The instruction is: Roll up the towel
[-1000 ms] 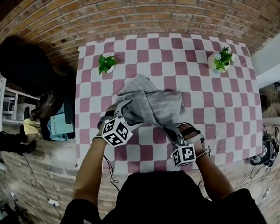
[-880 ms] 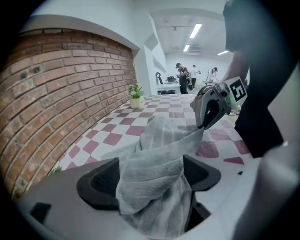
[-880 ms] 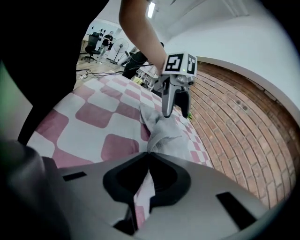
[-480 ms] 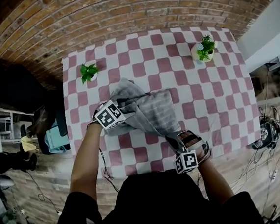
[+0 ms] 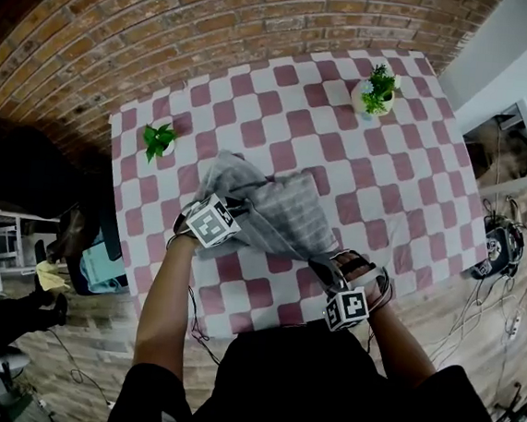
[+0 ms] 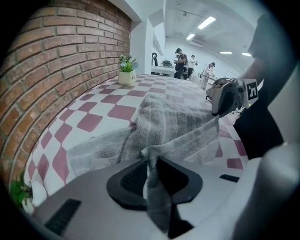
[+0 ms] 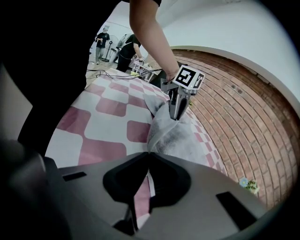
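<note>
A grey ribbed towel (image 5: 278,207) lies half-bunched on the pink-and-white checked table (image 5: 414,192). My left gripper (image 5: 234,204) is at the towel's left edge. Its jaws have just been closing, and in the left gripper view they pinch a fold of the towel (image 6: 152,161). My right gripper (image 5: 321,265) is at the near right corner, shut on a thin strip of the towel (image 7: 161,133). The cloth stretches between the two grippers. Each gripper view shows the other one: the right gripper (image 6: 224,108) and the left gripper (image 7: 177,115).
A small potted plant (image 5: 159,138) stands at the table's far left and another potted plant (image 5: 375,88) at the far right. A brick wall (image 5: 216,25) runs behind the table. A person in black (image 5: 27,164) sits left of it, and several people (image 6: 180,58) stand far off.
My left gripper has moved away from me and down onto the towel's left edge and closed on a fold. The towel now hangs tauter between the grippers. The right gripper shifted slightly.
</note>
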The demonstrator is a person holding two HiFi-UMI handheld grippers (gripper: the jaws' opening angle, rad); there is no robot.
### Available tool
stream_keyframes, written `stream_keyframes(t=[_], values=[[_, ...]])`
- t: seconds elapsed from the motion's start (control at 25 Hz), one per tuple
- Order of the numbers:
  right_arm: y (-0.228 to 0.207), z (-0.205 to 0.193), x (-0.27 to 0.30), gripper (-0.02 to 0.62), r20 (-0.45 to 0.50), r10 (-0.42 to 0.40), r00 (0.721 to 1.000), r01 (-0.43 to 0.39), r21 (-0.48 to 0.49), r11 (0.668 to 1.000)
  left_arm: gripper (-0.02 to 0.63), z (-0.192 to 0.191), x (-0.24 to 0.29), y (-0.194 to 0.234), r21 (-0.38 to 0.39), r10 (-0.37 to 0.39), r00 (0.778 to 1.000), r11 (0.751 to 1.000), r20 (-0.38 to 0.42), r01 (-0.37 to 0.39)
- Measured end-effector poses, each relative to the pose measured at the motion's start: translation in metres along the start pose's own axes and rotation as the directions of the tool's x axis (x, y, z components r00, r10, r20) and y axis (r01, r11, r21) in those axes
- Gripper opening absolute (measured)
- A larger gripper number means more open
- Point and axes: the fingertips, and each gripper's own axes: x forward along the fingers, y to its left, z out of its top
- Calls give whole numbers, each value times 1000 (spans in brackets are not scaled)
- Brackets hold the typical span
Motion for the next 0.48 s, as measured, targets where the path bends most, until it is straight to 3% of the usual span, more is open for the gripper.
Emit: stream_keyframes(t=[0.08,0.28,0.36,0.48], values=[[1,0,0,12,4,-2,1000,2,-2,1000,26,2,-5,-1,32,43,999,999,4,-43],[-1,2,-1,12,19,-10,1000,10,-9,1000,14,12,-37,-1,23,181,977,983,110,-184],[-5,5,-3,12,25,-18,1000,18,-8,1000,14,19,-55,-2,5,248,955,968,164,-252],[-11,9,-6,12,42,-40,998,40,3,999,12,30,-86,-5,-12,355,904,932,239,-362]])
